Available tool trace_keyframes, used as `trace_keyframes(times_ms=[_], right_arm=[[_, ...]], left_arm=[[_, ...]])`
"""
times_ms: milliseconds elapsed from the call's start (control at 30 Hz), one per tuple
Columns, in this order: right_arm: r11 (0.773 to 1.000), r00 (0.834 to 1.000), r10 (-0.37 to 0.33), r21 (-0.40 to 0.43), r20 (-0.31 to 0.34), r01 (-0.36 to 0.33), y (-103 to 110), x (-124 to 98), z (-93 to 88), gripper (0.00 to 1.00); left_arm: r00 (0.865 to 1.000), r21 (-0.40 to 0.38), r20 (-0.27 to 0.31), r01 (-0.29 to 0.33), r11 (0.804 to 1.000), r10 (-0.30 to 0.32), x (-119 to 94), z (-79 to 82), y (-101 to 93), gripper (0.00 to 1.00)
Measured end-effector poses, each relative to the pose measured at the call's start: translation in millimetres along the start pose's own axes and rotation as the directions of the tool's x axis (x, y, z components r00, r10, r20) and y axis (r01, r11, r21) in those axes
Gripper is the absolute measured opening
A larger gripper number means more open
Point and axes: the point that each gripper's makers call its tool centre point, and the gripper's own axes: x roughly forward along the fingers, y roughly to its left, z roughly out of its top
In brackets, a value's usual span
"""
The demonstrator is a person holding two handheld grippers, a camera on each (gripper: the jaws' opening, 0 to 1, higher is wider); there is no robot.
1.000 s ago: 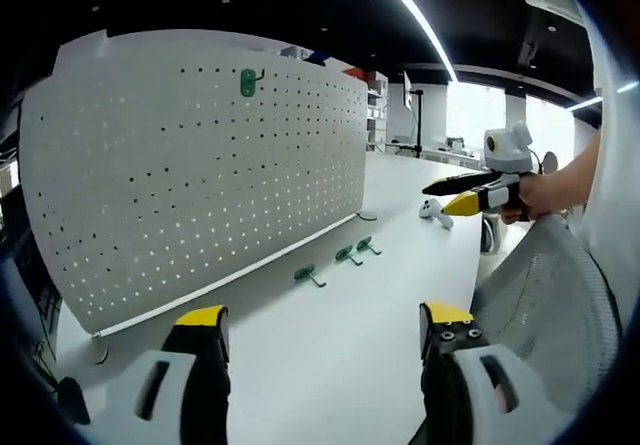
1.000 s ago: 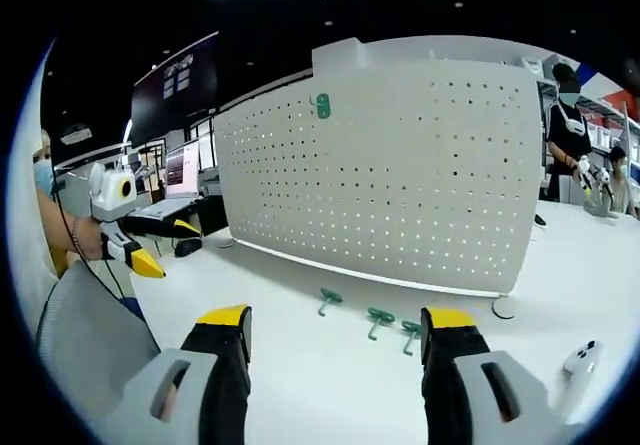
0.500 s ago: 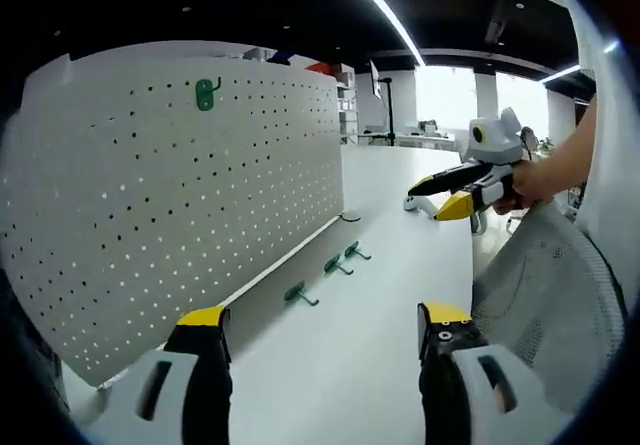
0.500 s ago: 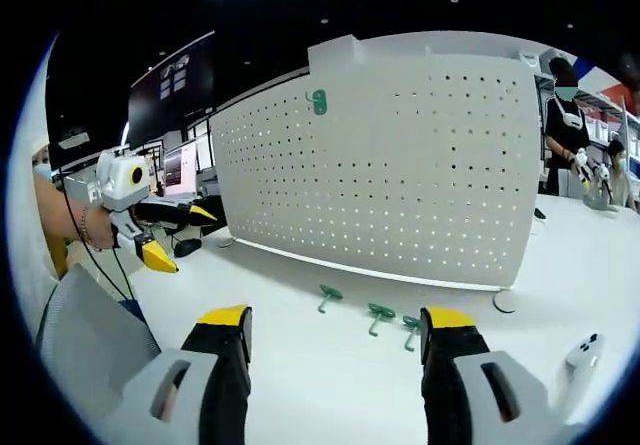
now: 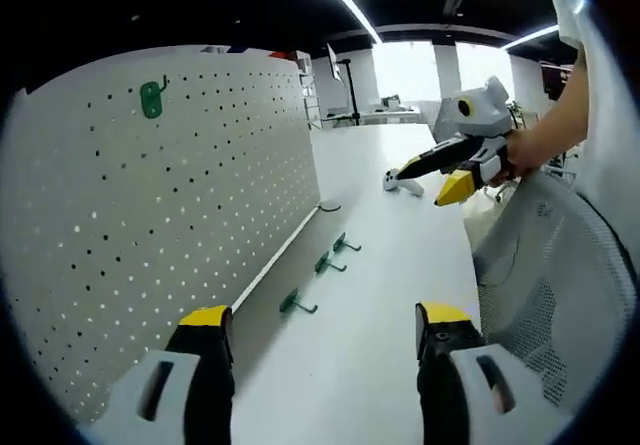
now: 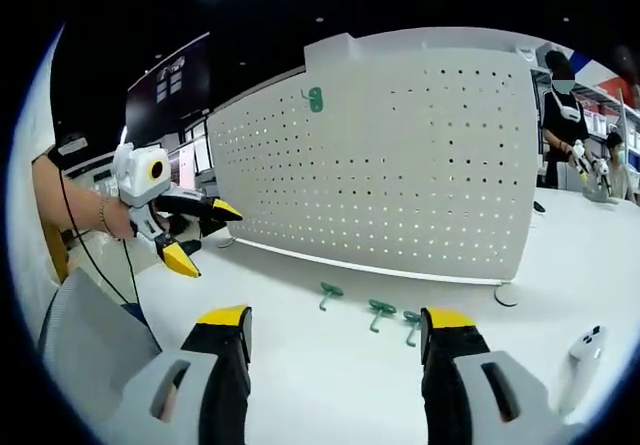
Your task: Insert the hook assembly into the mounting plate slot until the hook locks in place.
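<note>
Three small green hooks (image 6: 372,311) lie on the white table (image 6: 300,365) near the peg board (image 6: 400,165). They look light and hard, best pinched by the flat back part. The left gripper (image 5: 320,335) and right gripper (image 6: 335,337) are both wide apart and hold nothing.

three hooks (image 5: 318,263) on table (image 5: 380,295) — before pegboard (image 5: 180,185), one hook (image 5: 151,98) on it

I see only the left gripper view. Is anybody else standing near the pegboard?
Observer: Yes. In the right gripper view a person stands past the far end of the pegboard.
Operator: Does the right gripper hold a hook?
Observer: No. The right gripper has its jaws apart with nothing between them; the three green hooks lie on the table ahead of it.
Operator: What is behind my left gripper?
Observer: Behind the left gripper there is a dark screen.
</note>
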Motion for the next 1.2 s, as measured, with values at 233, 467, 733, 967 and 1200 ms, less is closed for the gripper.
trace_keyframes(times_ms=[233, 467, 733, 967, 1200], right_arm=[[1.000, 1.000, 0.003, -0.005, -0.017, -0.003, 0.9, 0.9, -3.7, 0.67], [1.000, 1.000, 0.009, 0.005, -0.027, -0.009, 1.6, 2.1, -6.9, 0.67], [1.000, 1.000, 0.007, 0.010, -0.026, -0.007, 0.9, 1.5, -7.4, 0.67], [1.000, 1.000, 0.002, 0.017, -0.025, -0.002, -0.5, 1.1, -7.9, 0.67], [1.000, 1.000, 0.007, 0.023, -0.028, -0.006, 0.2, 1.7, -9.1, 0.66]], left_arm=[[0.997, 0.058, -0.048, 0.068, 0.996, -0.065, 14.1, -2.3, 3.2, 0.76], [0.988, 0.141, -0.111, 0.122, 0.982, -0.107, 30.2, -9.3, 5.1, 0.74], [0.975, 0.191, -0.162, 0.179, 0.965, -0.149, 41.0, -13.1, 10.3, 0.75], [0.959, 0.239, -0.211, 0.240, 0.941, -0.191, 48.4, -17.6, 10.5, 0.75], [0.944, 0.246, -0.244, 0.280, 0.928, -0.221, 59.7, -21.4, 12.2, 0.75]])
